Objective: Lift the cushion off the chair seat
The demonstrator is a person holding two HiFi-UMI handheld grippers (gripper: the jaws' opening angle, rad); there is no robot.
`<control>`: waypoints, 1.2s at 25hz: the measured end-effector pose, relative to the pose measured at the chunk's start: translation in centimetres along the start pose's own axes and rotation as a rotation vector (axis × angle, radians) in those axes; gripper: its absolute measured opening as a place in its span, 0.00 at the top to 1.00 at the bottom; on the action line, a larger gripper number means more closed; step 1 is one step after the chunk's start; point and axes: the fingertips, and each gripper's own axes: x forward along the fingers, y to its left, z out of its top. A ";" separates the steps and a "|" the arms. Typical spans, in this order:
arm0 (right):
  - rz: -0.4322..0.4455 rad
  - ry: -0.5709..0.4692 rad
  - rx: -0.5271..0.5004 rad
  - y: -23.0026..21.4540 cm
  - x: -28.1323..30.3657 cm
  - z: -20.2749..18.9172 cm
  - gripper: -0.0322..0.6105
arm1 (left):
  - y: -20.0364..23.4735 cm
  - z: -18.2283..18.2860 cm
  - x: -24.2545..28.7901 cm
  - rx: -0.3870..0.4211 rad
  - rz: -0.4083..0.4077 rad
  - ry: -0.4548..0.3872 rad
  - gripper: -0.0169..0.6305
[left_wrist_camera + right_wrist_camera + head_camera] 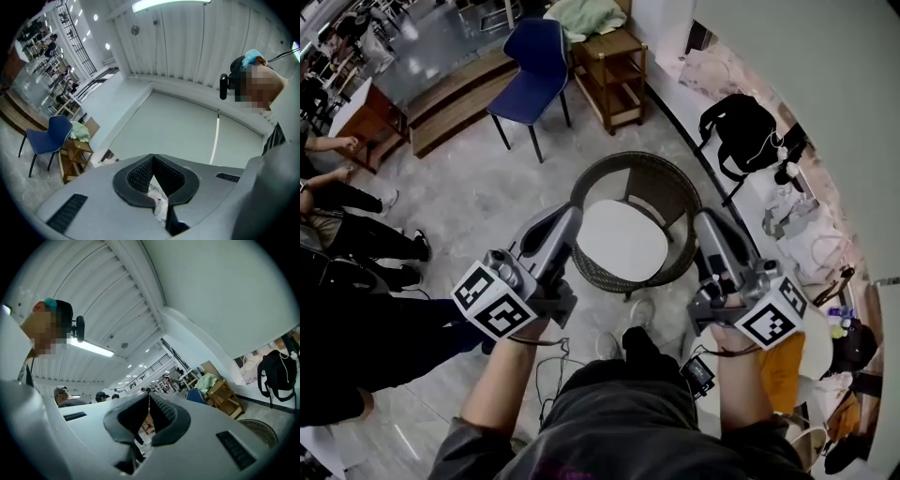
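A person stands over a round wicker chair [679, 192] with a handheld gripper on either side of it, the white cushion [622, 240] lying flat on the seat inside the woven tub, untouched and not yet lifted. The left gripper [568, 218] hangs just beside the chair's left rim and the right gripper [705, 225] just beside its right rim. Both have their ribbed black pads pressed together with nothing pinched between them, as the left gripper view [152, 158] and the right gripper view [149, 397] show. A pale patch appears through the gap below the left pads, though that view is too tight to say what it is. The cushion is a smooth, rounded-square pad, thin and pale against the dark basket weave. It looks light and soft, likely to sag or fold if raised from one point, and its cloth cover should offer the pads fair grip. The exposed side edges nearest each rim seem the sensible places to take hold, one gripper to each, since the chair's high curved back closes off the far side. The chair itself looks stiff and open-woven, and a snag on the weave is possible. Beyond the chair stand a blue plastic chair [534, 58] and a wooden side table [611, 67] topped with pale green cloth. A black backpack [739, 129] rests to the chair's right on the grey marbled floor [487, 187].
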 end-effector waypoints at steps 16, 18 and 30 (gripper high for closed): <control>-0.019 0.117 0.189 -15.3 4.6 -5.7 0.93 | 10.8 -7.7 10.5 -0.033 0.118 0.122 0.96; -0.037 0.130 0.217 -16.9 4.7 -6.9 0.93 | 12.2 -9.0 11.0 -0.040 0.134 0.147 0.96; -0.167 0.202 0.310 -24.0 4.8 -16.1 0.93 | 22.2 -17.9 12.7 -0.066 0.143 0.294 0.96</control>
